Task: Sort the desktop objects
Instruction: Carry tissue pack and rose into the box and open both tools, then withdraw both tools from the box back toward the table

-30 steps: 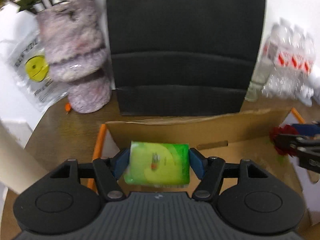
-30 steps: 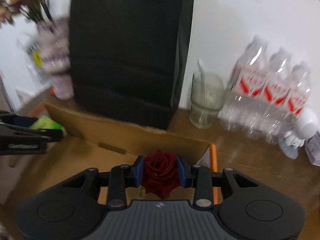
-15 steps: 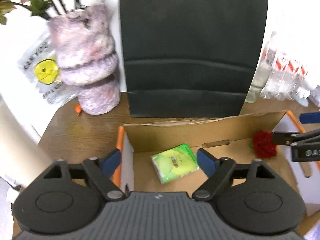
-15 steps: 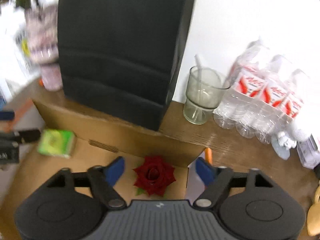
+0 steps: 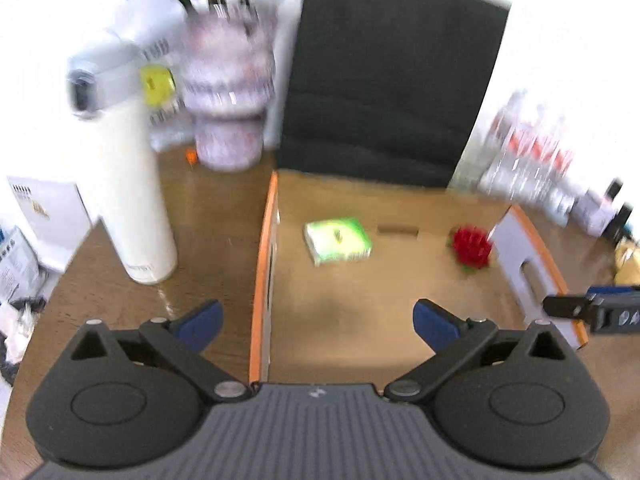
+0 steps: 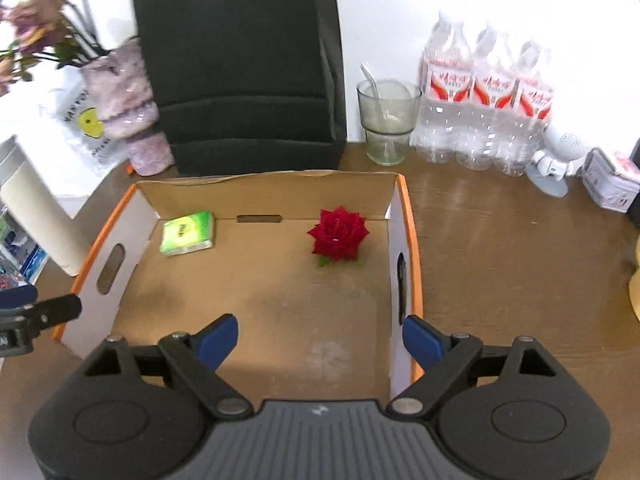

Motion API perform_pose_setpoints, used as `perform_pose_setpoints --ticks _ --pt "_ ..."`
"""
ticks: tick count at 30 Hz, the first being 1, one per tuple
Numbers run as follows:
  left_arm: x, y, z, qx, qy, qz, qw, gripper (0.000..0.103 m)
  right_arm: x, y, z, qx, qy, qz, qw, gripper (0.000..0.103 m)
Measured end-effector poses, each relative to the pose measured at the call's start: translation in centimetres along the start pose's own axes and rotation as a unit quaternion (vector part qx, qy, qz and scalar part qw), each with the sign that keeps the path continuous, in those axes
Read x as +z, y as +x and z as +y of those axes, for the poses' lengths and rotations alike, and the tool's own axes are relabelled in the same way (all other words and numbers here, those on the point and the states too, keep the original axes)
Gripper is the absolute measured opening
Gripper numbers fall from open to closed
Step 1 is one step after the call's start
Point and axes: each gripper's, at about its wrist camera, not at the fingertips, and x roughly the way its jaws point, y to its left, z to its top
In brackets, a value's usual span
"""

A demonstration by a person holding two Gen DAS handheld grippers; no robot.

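Observation:
An open cardboard box (image 6: 404,216) with orange-edged walls sits on the brown table; it also shows in the left wrist view (image 5: 267,240). A green tissue pack (image 6: 187,233) lies at its far left and a red rose (image 6: 338,234) at its far right; both also show in the left wrist view, the pack (image 5: 338,240) and the rose (image 5: 471,247). My left gripper (image 5: 316,322) is open and empty, above the box's near left wall. My right gripper (image 6: 320,338) is open and empty, above the box's near right part.
A black paper bag (image 6: 240,68) stands behind the box. A purple vase with flowers (image 6: 124,108) and a tall white cylinder (image 5: 128,200) stand to the left. A glass (image 6: 387,120), water bottles (image 6: 486,100) and a small tin (image 6: 610,186) stand at the right.
Both grippers let go of their objects, the tissue pack and the rose, inside the box, opened wide, then pulled back and up away from them.

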Motion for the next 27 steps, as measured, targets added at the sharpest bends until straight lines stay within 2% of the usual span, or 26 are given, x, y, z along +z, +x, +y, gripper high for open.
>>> perform_pose_setpoints --ticks 3,6,10,13,19,23,27 --pt "-3.2 -3.2 0.1 -0.033 0.018 -0.114 0.9928 0.103 -3.3 -3.0 1.4 0.000 -0.023 -0.107 0.994 0.089" --pt "-6.2 -4.8 0.0 -0.022 0.001 -0.162 0.9866 0.103 -6.9 -5.0 1.7 0.017 -0.011 -0.185 0.982 0.089" --pt "-9.2 -6.9 -0.4 -0.019 -0.008 -0.194 0.9809 0.103 -10.8 -7.2 2.3 0.021 -0.005 -0.229 0.973 0.089" --pt "-11.0 -8.5 -0.5 -0.009 0.008 -0.212 0.9772 0.103 -13.0 -8.5 2.6 0.011 -0.018 -0.238 0.971 0.090" --pt "-14.4 -11.6 -0.8 0.004 0.013 -0.207 0.9783 0.103 -17.0 -10.2 2.0 0.013 -0.010 -0.222 0.975 0.091" --pt "-17.1 -13.2 -1.5 0.001 0.045 -0.179 0.9828 0.103 -20.0 -11.4 1.9 -0.001 -0.004 -0.204 0.979 0.091" --pt "-20.2 -14.6 -2.0 -0.009 0.045 -0.142 0.9887 0.103 -23.1 -12.4 1.6 0.007 0.012 -0.163 0.987 0.092"
